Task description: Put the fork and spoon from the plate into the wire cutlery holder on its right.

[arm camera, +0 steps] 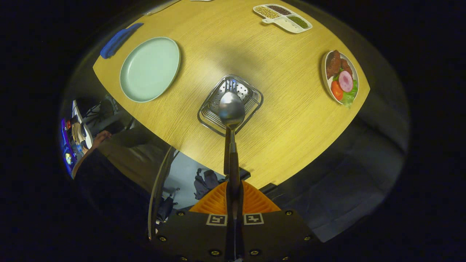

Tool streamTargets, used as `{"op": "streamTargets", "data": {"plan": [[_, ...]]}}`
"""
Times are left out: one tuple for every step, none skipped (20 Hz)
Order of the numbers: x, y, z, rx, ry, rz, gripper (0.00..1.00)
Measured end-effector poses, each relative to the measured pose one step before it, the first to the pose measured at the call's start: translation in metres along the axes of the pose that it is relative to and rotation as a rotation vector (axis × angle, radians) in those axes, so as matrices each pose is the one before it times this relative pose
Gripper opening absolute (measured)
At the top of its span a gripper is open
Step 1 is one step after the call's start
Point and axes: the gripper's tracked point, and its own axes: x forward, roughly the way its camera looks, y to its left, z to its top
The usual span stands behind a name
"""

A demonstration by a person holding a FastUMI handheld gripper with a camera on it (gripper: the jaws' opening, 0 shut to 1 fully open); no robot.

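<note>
Spoon [232, 120] sits clamped between the orange fingers [214, 202], which are closed tight on its dark handle; the gripper [233, 203] carries it pointing straight ahead, bowl foremost. The spoon's long axis runs out along the fingers and its bowl hangs over the near part of the wire holder [230, 103], well above the table [284, 120] as far as this warped view lets me judge. The fork [229, 85] appears to stand in the holder already, its tines showing just beyond the spoon bowl. The green plate [150, 69] lies bare, off to the left of the holder and well apart from it.

The coming move turns on that alignment: the bowl is over the opening, so the spoon likely needs to go down along its own axis. The holder's rim is narrow and the fork takes up its far side, so the near side is the free room. A food plate [341, 77] and a divided tray [283, 17] sit well clear.
</note>
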Motion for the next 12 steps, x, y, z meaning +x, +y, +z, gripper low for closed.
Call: {"op": "streamTargets", "data": {"plan": [[0.00355, -0.00224, 0.00564, -0.00223, 0.00868, -0.00146, 0.02], [0.00448, -0.00167, 0.00331, -0.00663, 0.01164, -0.00347, 0.02], [0.00354, -0.00197, 0.00435, -0.00636, 0.01327, -0.00044, 0.02], [0.00523, -0.00097, 0.00410, -0.00217, 0.01335, 0.00232, 0.02], [0.00311, -0.00020, 0.00370, -0.00409, 0.01305, 0.00290, 0.02], [0.00308, -0.00106, 0.00520, -0.00304, 0.00508, 0.00075, 0.02], [0.00015, -0.00232, 0.00576, 0.00008, 0.00018, 0.00134, 0.02], [0.00160, 0.00003, 0.00317, 0.00535, 0.00426, 0.01029, 0.02], [0.00134, 0.00031, 0.00133, 0.00275, 0.01229, 0.00652, 0.04], [-0.00033, -0.00277, 0.00154, -0.00736, 0.00560, -0.00359, 0.04], [-0.00131, -0.00152, 0.00149, -0.00104, 0.00409, -0.00163, 0.04], [-0.00236, 0.00147, 0.00193, 0.00327, -0.00067, 0.00955, 0.04]]}}
